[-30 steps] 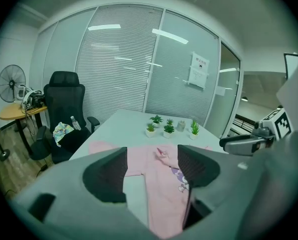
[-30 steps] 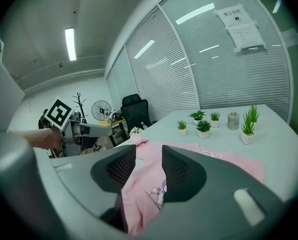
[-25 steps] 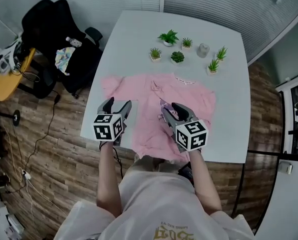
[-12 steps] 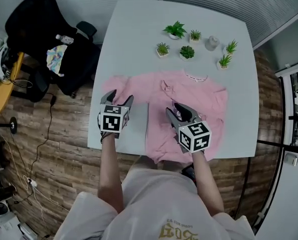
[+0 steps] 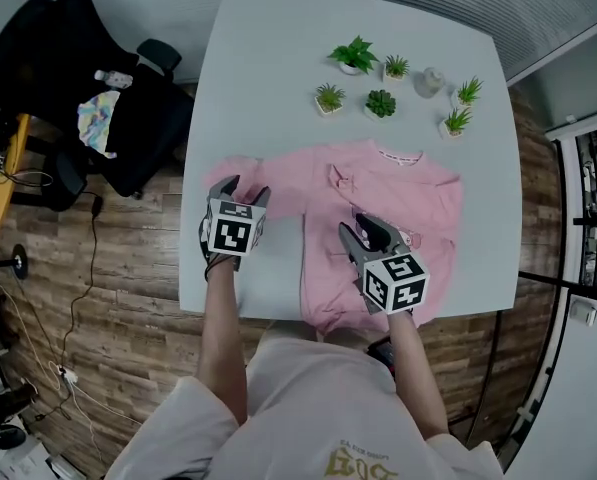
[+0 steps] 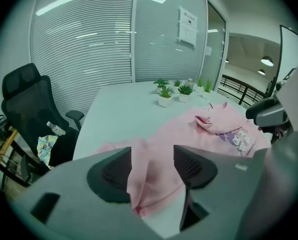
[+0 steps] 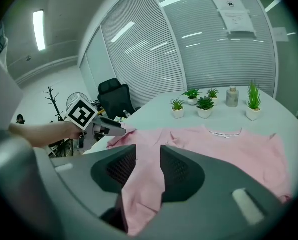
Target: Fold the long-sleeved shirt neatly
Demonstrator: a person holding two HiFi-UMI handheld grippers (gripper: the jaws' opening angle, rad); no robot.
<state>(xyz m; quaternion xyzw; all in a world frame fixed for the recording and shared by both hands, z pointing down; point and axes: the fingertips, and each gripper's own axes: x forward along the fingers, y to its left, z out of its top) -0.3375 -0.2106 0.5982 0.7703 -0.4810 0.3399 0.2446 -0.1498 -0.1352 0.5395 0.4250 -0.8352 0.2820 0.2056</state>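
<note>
The limp shirt point(image 5: 398, 198) is being clenched by the right tool point(image 5: 366, 230) while the unclenched left tool point(image 5: 243, 190) is being closed around its sleeve point(image 5: 283, 183).

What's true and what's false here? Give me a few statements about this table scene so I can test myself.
1. The shirt is pink. True.
2. The potted plants stand on the shirt. False: they stand on the bare table, beyond the collar.
3. The black chair is empty. False: a colourful cloth lies on it.
4. The left claw is at a sleeve. True: its jaws have just been closing and straddle the sleeve's fabric.
</note>
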